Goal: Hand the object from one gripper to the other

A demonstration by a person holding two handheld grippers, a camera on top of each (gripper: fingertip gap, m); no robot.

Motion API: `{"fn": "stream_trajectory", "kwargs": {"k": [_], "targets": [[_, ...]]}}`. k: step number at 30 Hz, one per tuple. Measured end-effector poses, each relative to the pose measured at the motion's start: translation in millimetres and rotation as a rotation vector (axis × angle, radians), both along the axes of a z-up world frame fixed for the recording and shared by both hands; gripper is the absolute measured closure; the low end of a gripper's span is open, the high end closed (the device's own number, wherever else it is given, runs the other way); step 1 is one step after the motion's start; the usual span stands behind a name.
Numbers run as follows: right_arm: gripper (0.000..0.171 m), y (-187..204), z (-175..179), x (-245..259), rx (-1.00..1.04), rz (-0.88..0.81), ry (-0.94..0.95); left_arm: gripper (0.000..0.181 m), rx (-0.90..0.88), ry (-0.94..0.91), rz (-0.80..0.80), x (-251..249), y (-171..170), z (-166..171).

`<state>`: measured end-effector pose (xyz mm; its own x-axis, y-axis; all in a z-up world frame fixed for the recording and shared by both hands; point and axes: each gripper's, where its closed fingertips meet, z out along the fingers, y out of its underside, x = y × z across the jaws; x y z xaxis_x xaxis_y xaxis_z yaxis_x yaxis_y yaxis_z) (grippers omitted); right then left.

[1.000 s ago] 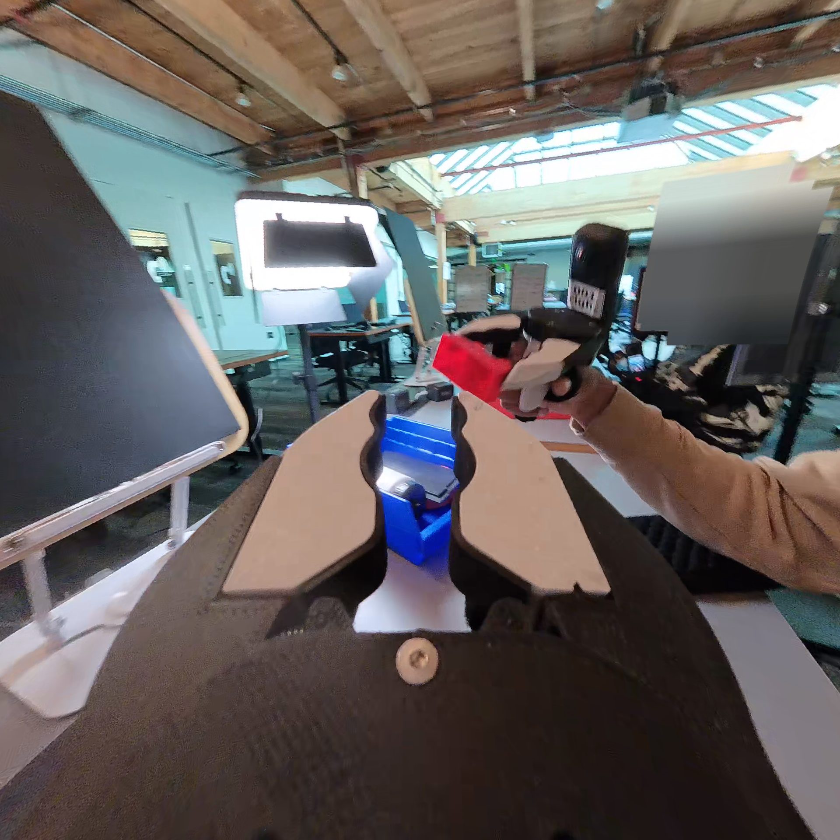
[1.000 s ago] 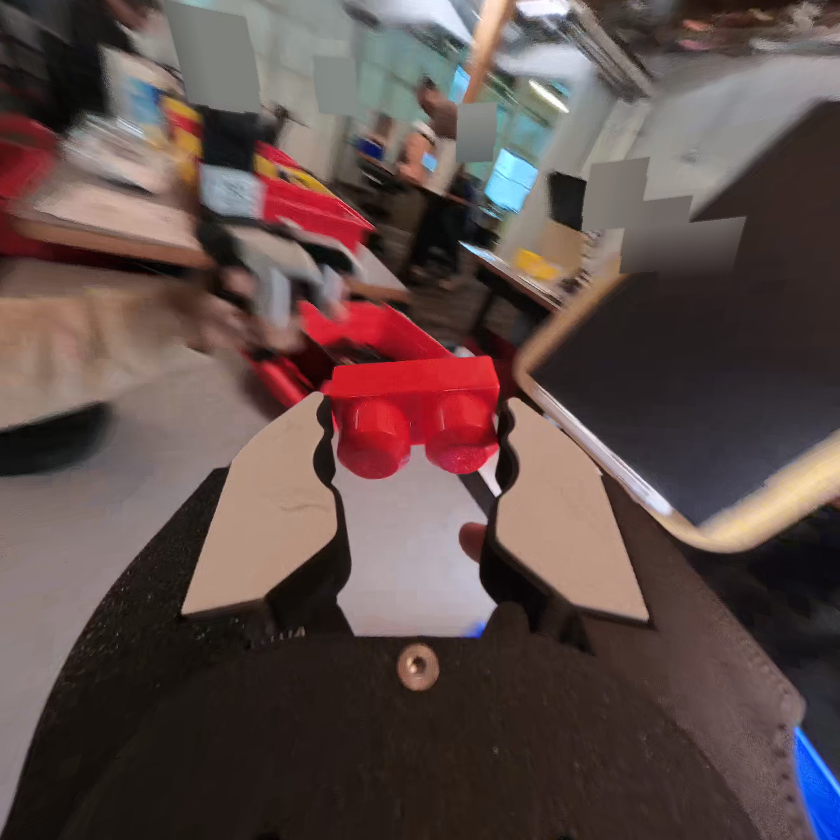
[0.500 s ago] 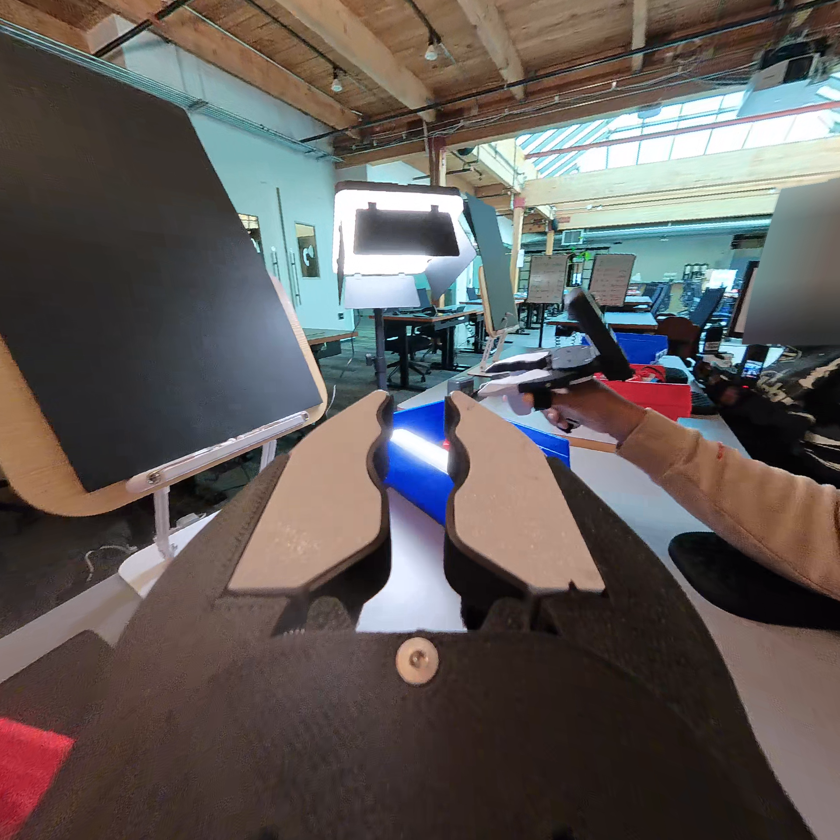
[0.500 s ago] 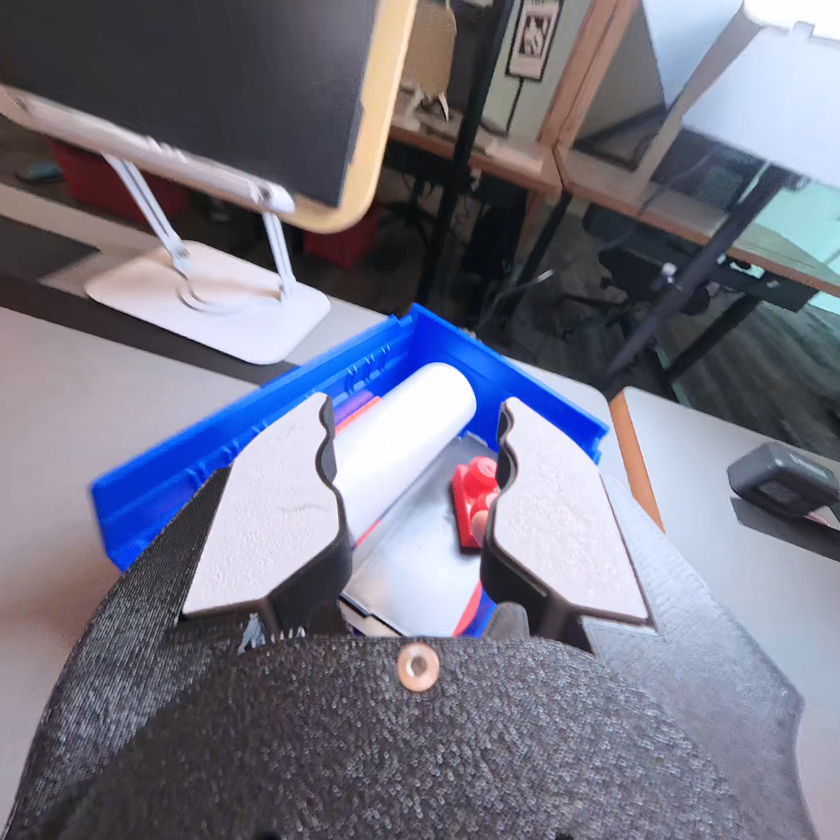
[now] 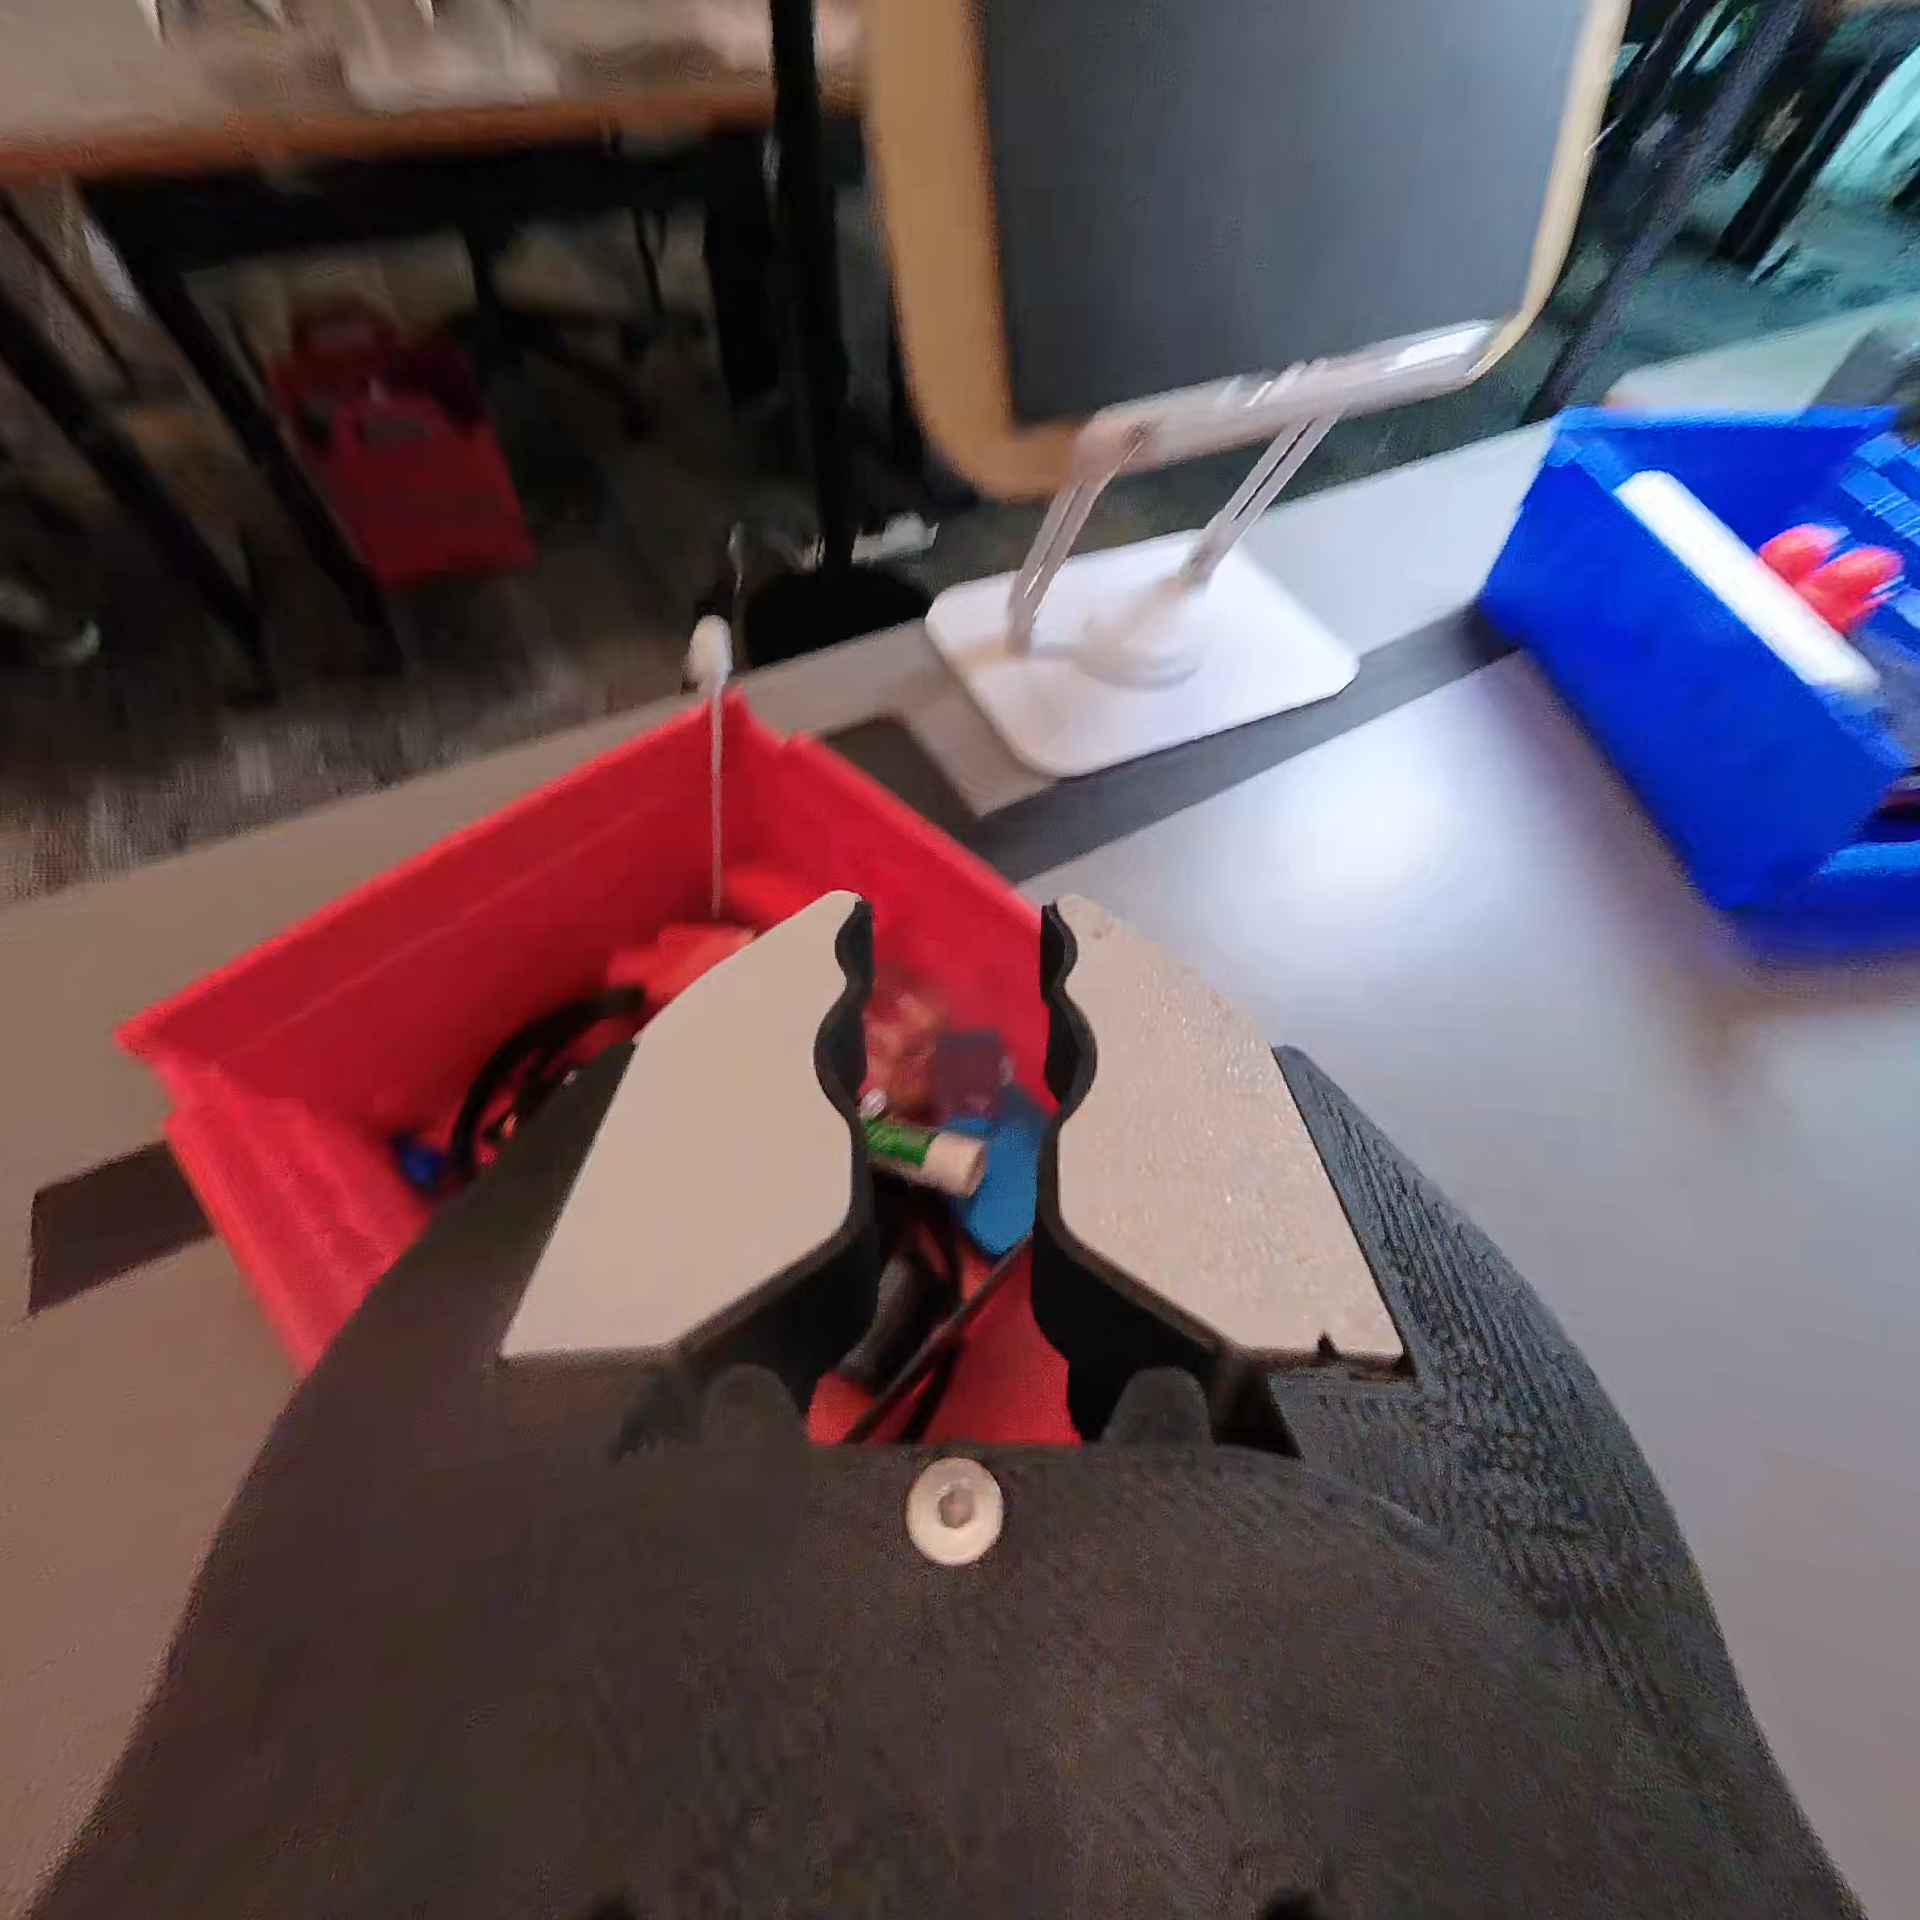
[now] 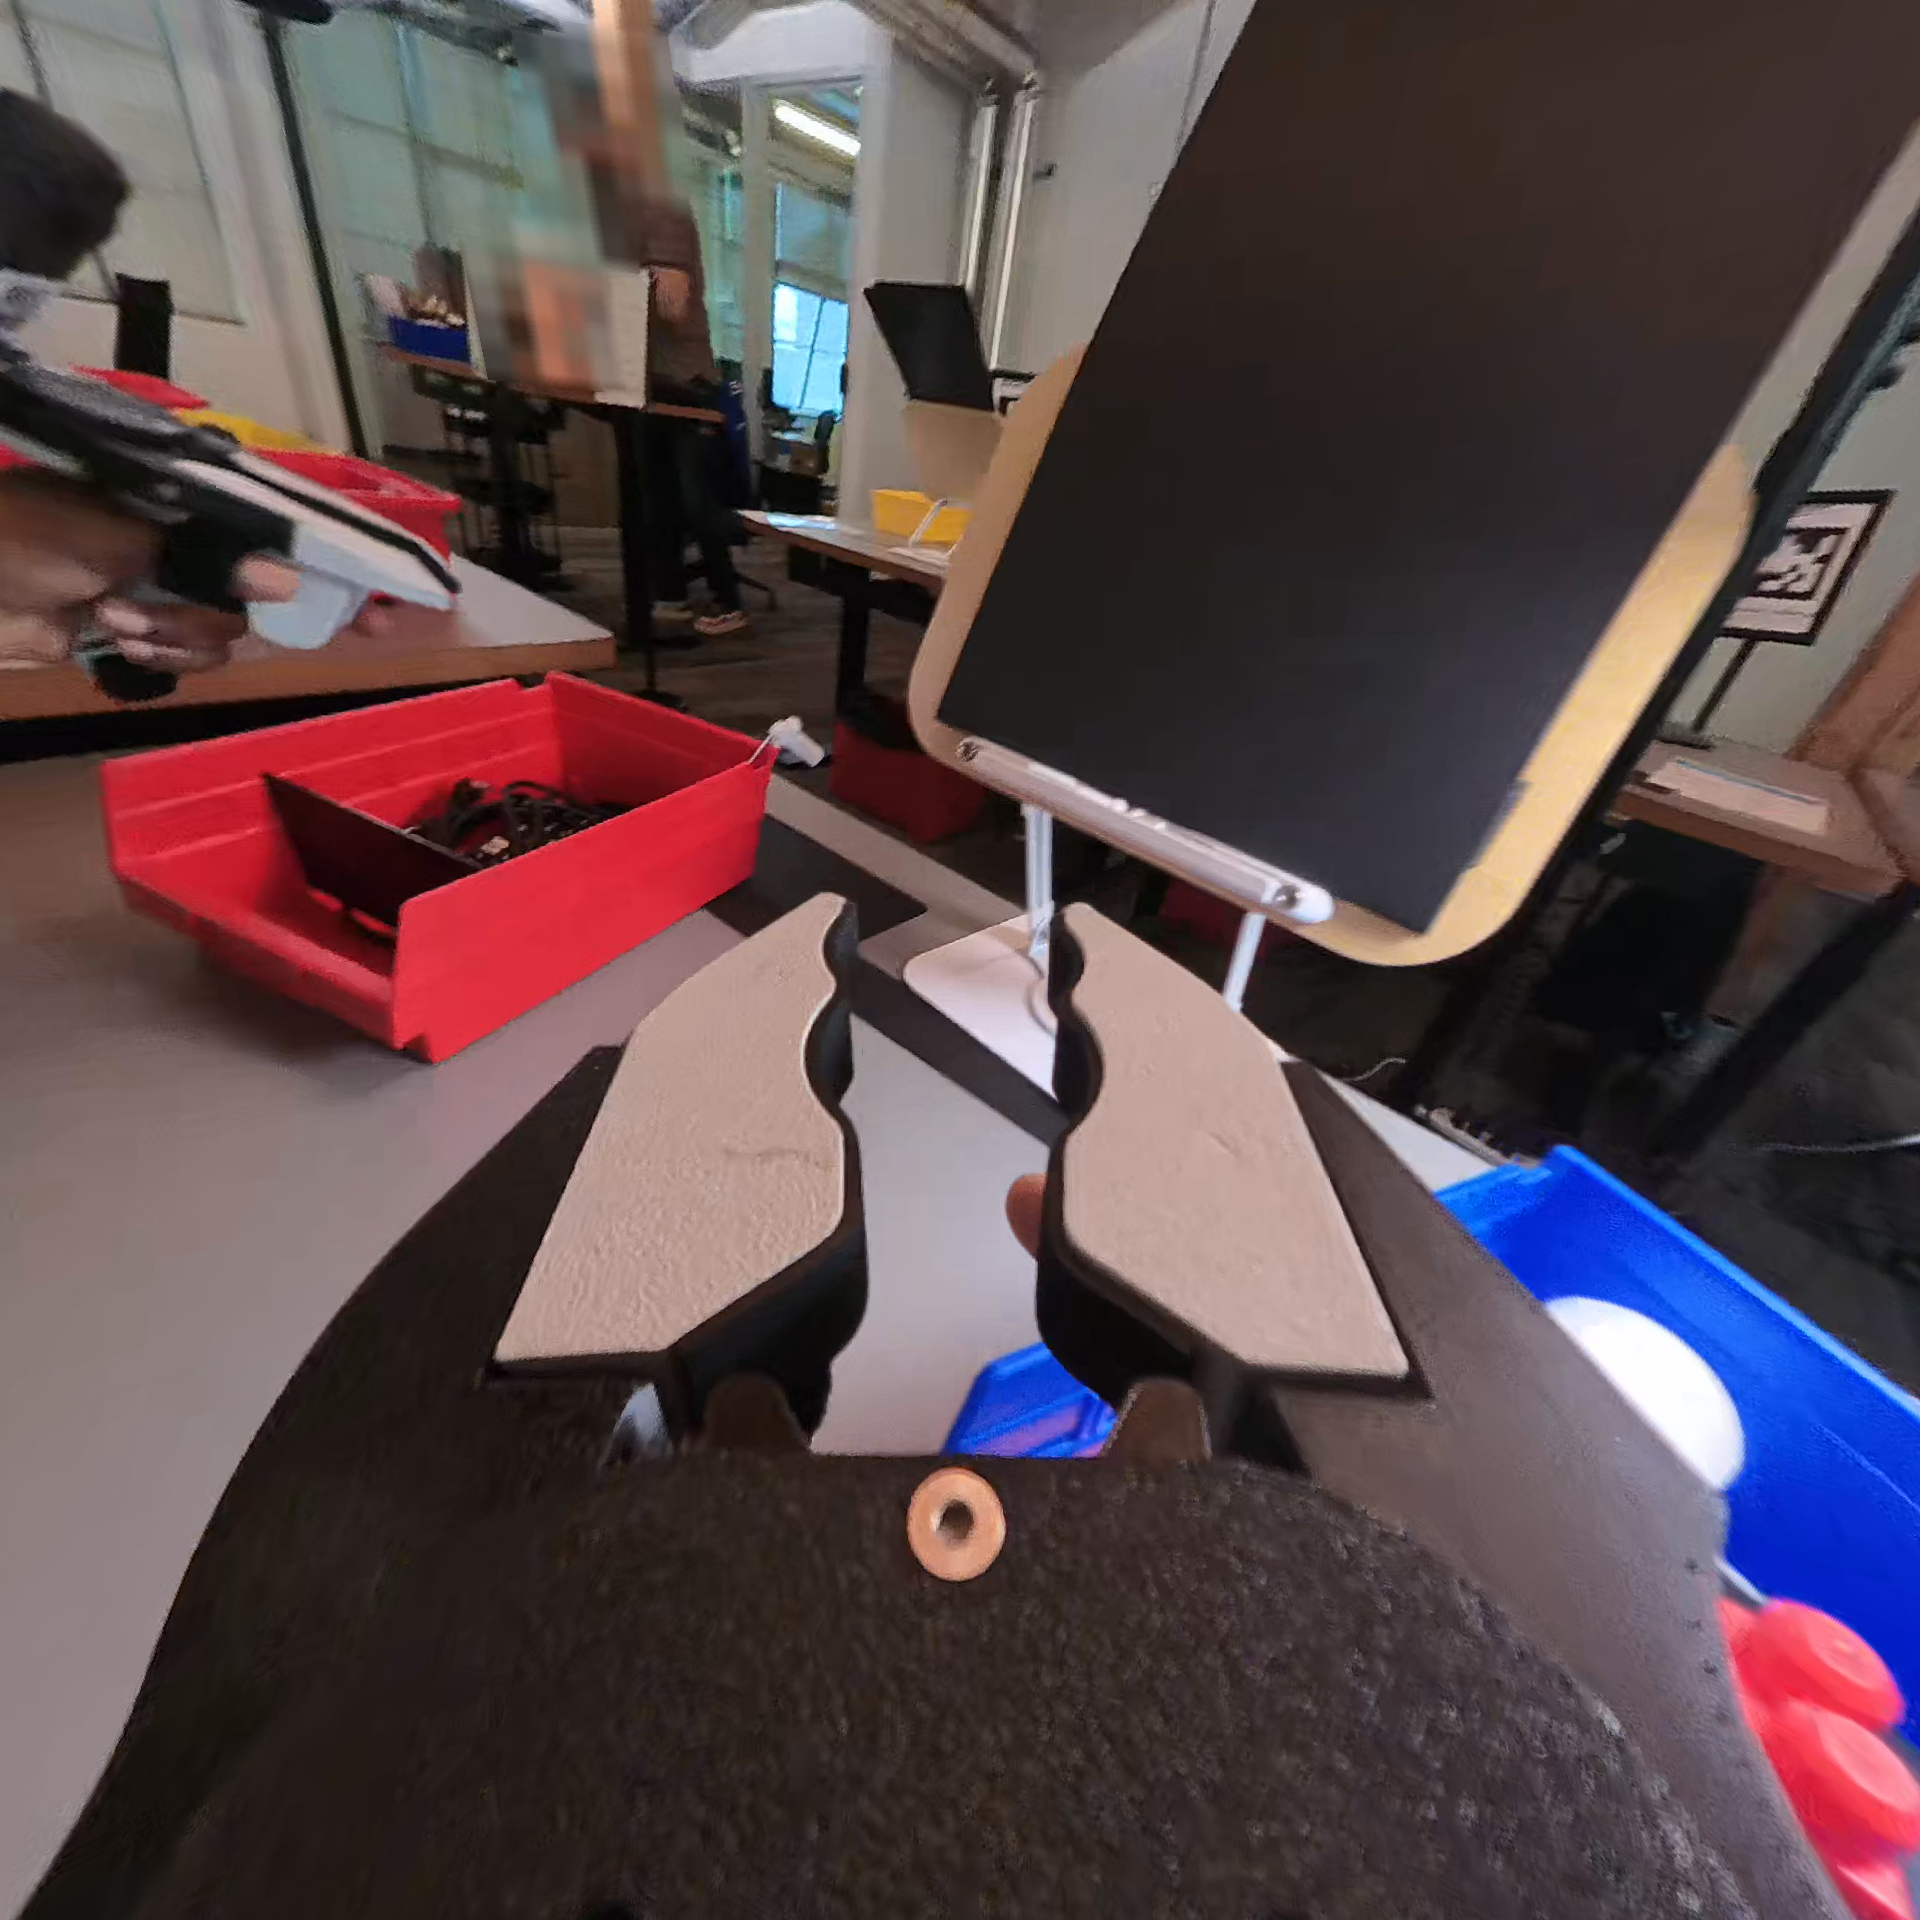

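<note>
The left claw [image 5: 951, 920] is hanging spread and empty over the red bin [image 5: 436, 945], its fingers [image 5: 717, 1122] hiding much of the blurred jumble inside. The right claw [image 6: 951, 920] is gaping empty too, above the grey surface [image 6: 208, 1164]. The red studded brick [image 6: 1829, 1704] is lying in the blue bin [image 6: 1704, 1278], cut off at the right wrist view's edge; the left wrist view is showing it smeared [image 5: 1834, 566] beside a white roll [image 5: 1735, 582].
</note>
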<state>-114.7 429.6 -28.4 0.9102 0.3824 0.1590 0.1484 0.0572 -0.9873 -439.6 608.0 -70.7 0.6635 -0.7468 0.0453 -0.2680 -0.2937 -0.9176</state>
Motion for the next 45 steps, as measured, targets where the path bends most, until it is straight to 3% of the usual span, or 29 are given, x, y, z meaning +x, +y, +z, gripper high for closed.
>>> {"fn": "stream_trajectory", "kwargs": {"k": [4, 9, 15, 18, 24, 31, 37, 41, 45], "targets": [[0.141, 13, -37, -34, -0.090, 0.088, 0.012, 0.150, -0.165, 0.120, 0.029, -11, 38, -49], [0.142, 22, -72, -59, -0.169, 0.130, -0.039, 0.148, -0.338, 0.117, 0.054, 5, 69, -88], [0.143, 23, -85, -66, -0.180, 0.144, -0.096, 0.145, -0.602, 0.077, 0.168, 20, 96, -138], [0.144, 22, -81, -63, -0.171, 0.150, -0.088, 0.146, -0.735, 0.013, 0.152, 31, 97, -151], [0.147, 24, -82, -57, -0.196, 0.167, -0.032, 0.151, -0.826, -0.055, 0.108, 40, 99, -153], [0.149, 23, -81, -57, -0.195, 0.167, -0.052, 0.162, -0.769, -0.230, -0.075, 56, 86, -116], [0.150, 20, -74, -59, -0.175, 0.169, -0.051, 0.165, -0.498, -0.299, -0.141, 51, 74, -40], [0.150, 14, -60, -65, -0.139, 0.210, 0.006, 0.165, -0.210, -0.337, -0.275, 67, 15, 22], [0.142, -1, -45, -89, -0.124, 0.383, 0.184, 0.165, -0.071, -0.454, -0.538, 108, -85, 59]]}}
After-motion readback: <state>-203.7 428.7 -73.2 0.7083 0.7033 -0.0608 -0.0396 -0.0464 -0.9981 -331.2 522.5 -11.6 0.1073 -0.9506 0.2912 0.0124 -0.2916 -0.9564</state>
